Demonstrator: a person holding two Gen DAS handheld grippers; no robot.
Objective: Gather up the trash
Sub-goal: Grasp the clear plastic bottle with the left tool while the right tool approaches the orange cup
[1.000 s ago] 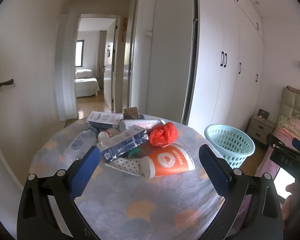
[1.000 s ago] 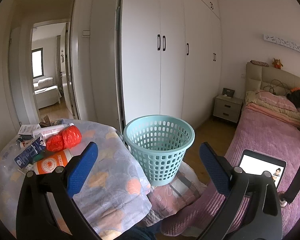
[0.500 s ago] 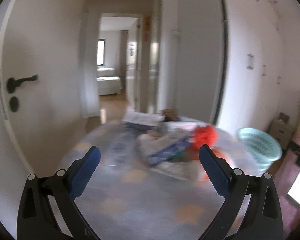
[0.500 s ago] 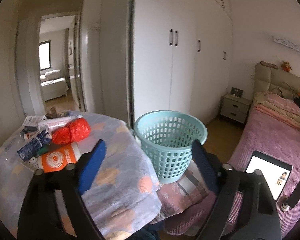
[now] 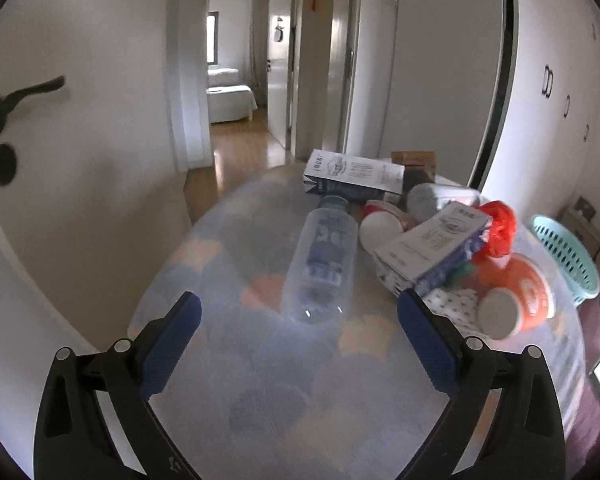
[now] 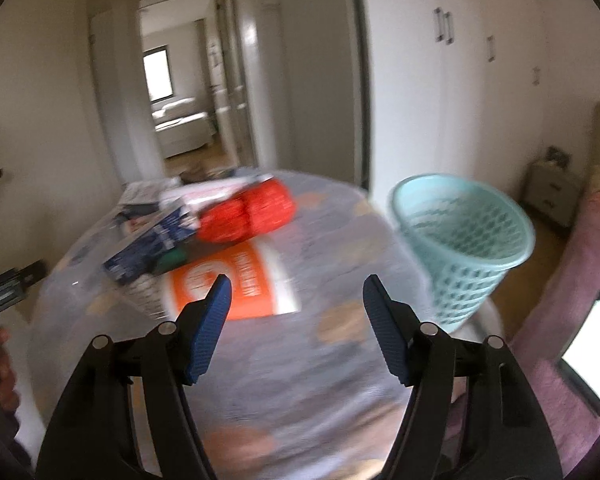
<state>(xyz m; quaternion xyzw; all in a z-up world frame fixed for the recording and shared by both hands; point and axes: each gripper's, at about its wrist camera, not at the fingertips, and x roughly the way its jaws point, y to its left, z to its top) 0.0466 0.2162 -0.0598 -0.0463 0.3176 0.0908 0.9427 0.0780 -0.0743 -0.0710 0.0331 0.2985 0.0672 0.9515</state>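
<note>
Trash lies piled on a round table (image 5: 260,380) with a grey patterned cloth. A clear plastic bottle (image 5: 320,264) lies on its side straight ahead of my left gripper (image 5: 298,312), which is open and empty just short of the bottle's base. Beside it are milk cartons (image 5: 432,244), a red plastic bag (image 5: 498,228) and an orange paper cup (image 5: 516,304). In the blurred right wrist view, my right gripper (image 6: 296,296) is empty, its jaws closing, just short of the orange cup (image 6: 232,284). The teal basket (image 6: 464,240) stands to the right of the table.
A pink bed (image 6: 580,280) with a lit tablet (image 6: 592,344) is at the right. White wardrobes (image 6: 460,80) line the far wall. A door with a black handle (image 5: 20,100) is at the left, an open doorway (image 5: 240,60) behind the table. A hand (image 6: 0,360) shows at left.
Both grippers swung left and dipped toward the table. The left now faces the bottle instead of the orange cup. The right's jaws narrowed and now face the cup instead of the basket.
</note>
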